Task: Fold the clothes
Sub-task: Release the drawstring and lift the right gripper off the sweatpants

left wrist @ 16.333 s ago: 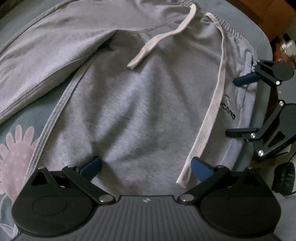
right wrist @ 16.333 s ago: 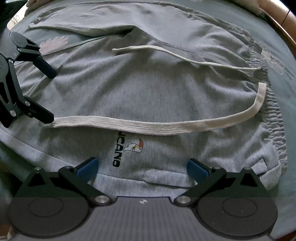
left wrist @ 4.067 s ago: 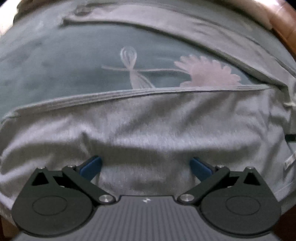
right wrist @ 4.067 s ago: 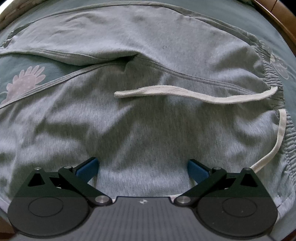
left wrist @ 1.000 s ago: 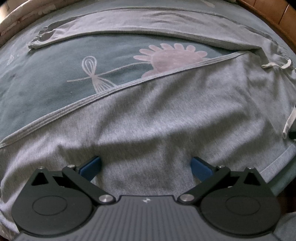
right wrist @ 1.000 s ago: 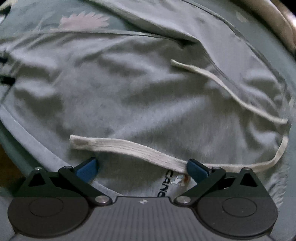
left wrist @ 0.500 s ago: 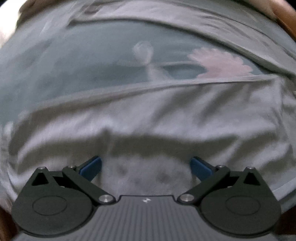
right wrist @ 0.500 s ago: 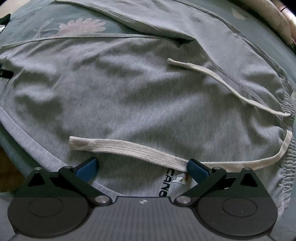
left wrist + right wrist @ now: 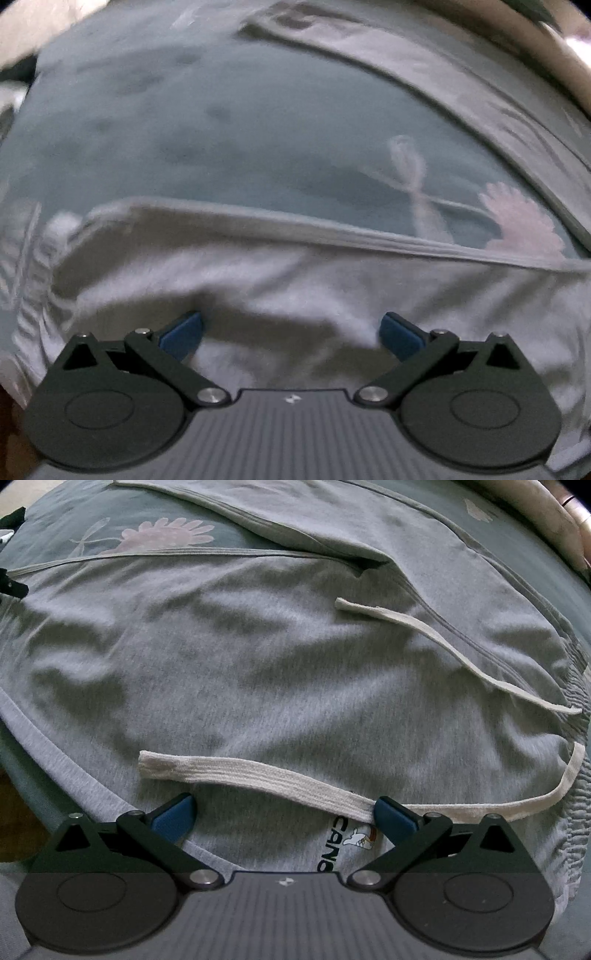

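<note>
Left gripper (image 9: 291, 328) swung leftward over sweatpants (image 9: 258, 672); both grippers spread wide, empty; right gripper (image 9: 282, 814) above drawstring (image 9: 258, 779).

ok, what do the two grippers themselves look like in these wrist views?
Both match. The left gripper and right gripper each have two blue fingertips on black linkage arms with silver pivot screws. These run back to round black discs on either side of a ribbed grey body with a small white logo mark at its centre. No cables, hands or sleeves show.
</note>
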Motion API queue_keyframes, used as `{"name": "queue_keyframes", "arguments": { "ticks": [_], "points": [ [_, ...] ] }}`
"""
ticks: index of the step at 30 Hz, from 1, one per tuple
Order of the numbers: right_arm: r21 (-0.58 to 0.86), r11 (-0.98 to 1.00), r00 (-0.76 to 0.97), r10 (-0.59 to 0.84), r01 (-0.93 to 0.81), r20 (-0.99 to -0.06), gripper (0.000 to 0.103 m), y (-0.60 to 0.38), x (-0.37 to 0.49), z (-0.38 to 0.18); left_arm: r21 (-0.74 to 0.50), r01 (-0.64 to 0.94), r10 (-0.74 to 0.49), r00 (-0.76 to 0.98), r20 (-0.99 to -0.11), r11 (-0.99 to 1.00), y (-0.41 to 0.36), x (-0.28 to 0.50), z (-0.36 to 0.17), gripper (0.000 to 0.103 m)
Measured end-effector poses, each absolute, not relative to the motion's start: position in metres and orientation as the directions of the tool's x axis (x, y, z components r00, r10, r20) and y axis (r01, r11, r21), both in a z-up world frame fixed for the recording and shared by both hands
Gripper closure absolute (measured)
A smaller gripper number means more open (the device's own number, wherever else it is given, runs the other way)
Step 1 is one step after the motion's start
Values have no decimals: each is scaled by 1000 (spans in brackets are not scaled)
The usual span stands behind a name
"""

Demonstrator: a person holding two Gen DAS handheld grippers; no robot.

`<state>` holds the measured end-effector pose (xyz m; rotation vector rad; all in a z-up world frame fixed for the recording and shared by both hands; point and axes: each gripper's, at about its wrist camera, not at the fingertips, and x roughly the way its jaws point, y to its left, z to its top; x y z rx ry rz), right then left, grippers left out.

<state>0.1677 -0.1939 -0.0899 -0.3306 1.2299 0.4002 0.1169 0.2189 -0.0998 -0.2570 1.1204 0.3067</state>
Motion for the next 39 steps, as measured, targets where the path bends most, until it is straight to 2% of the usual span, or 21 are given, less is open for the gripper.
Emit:
{"name": "queue_keyframes", "arguments": {
  "ticks": [11, 31, 34, 39],
  "points": [
    [-27, 882, 288, 125, -470, -949, 0, -192, 166, -92, -108, -477, 101, 393, -914, 872, 251, 123, -109, 1],
    [-19, 866, 268, 134, -500, -954, 0, -193, 170, -90, -4, -435, 163, 347, -924, 900, 242, 139, -119, 0],
    [-22, 864, 268, 131, -504, -954, 0, -193, 171, -89, -3, -380, 131, 327, -936, 925, 242, 143, -118, 0],
    [-14, 881, 296, 144, -473, -944, 0, -201, 171, -74, 94, -356, 188, 238, -953, 930, 225, 162, -103, 1]
  ]
}}
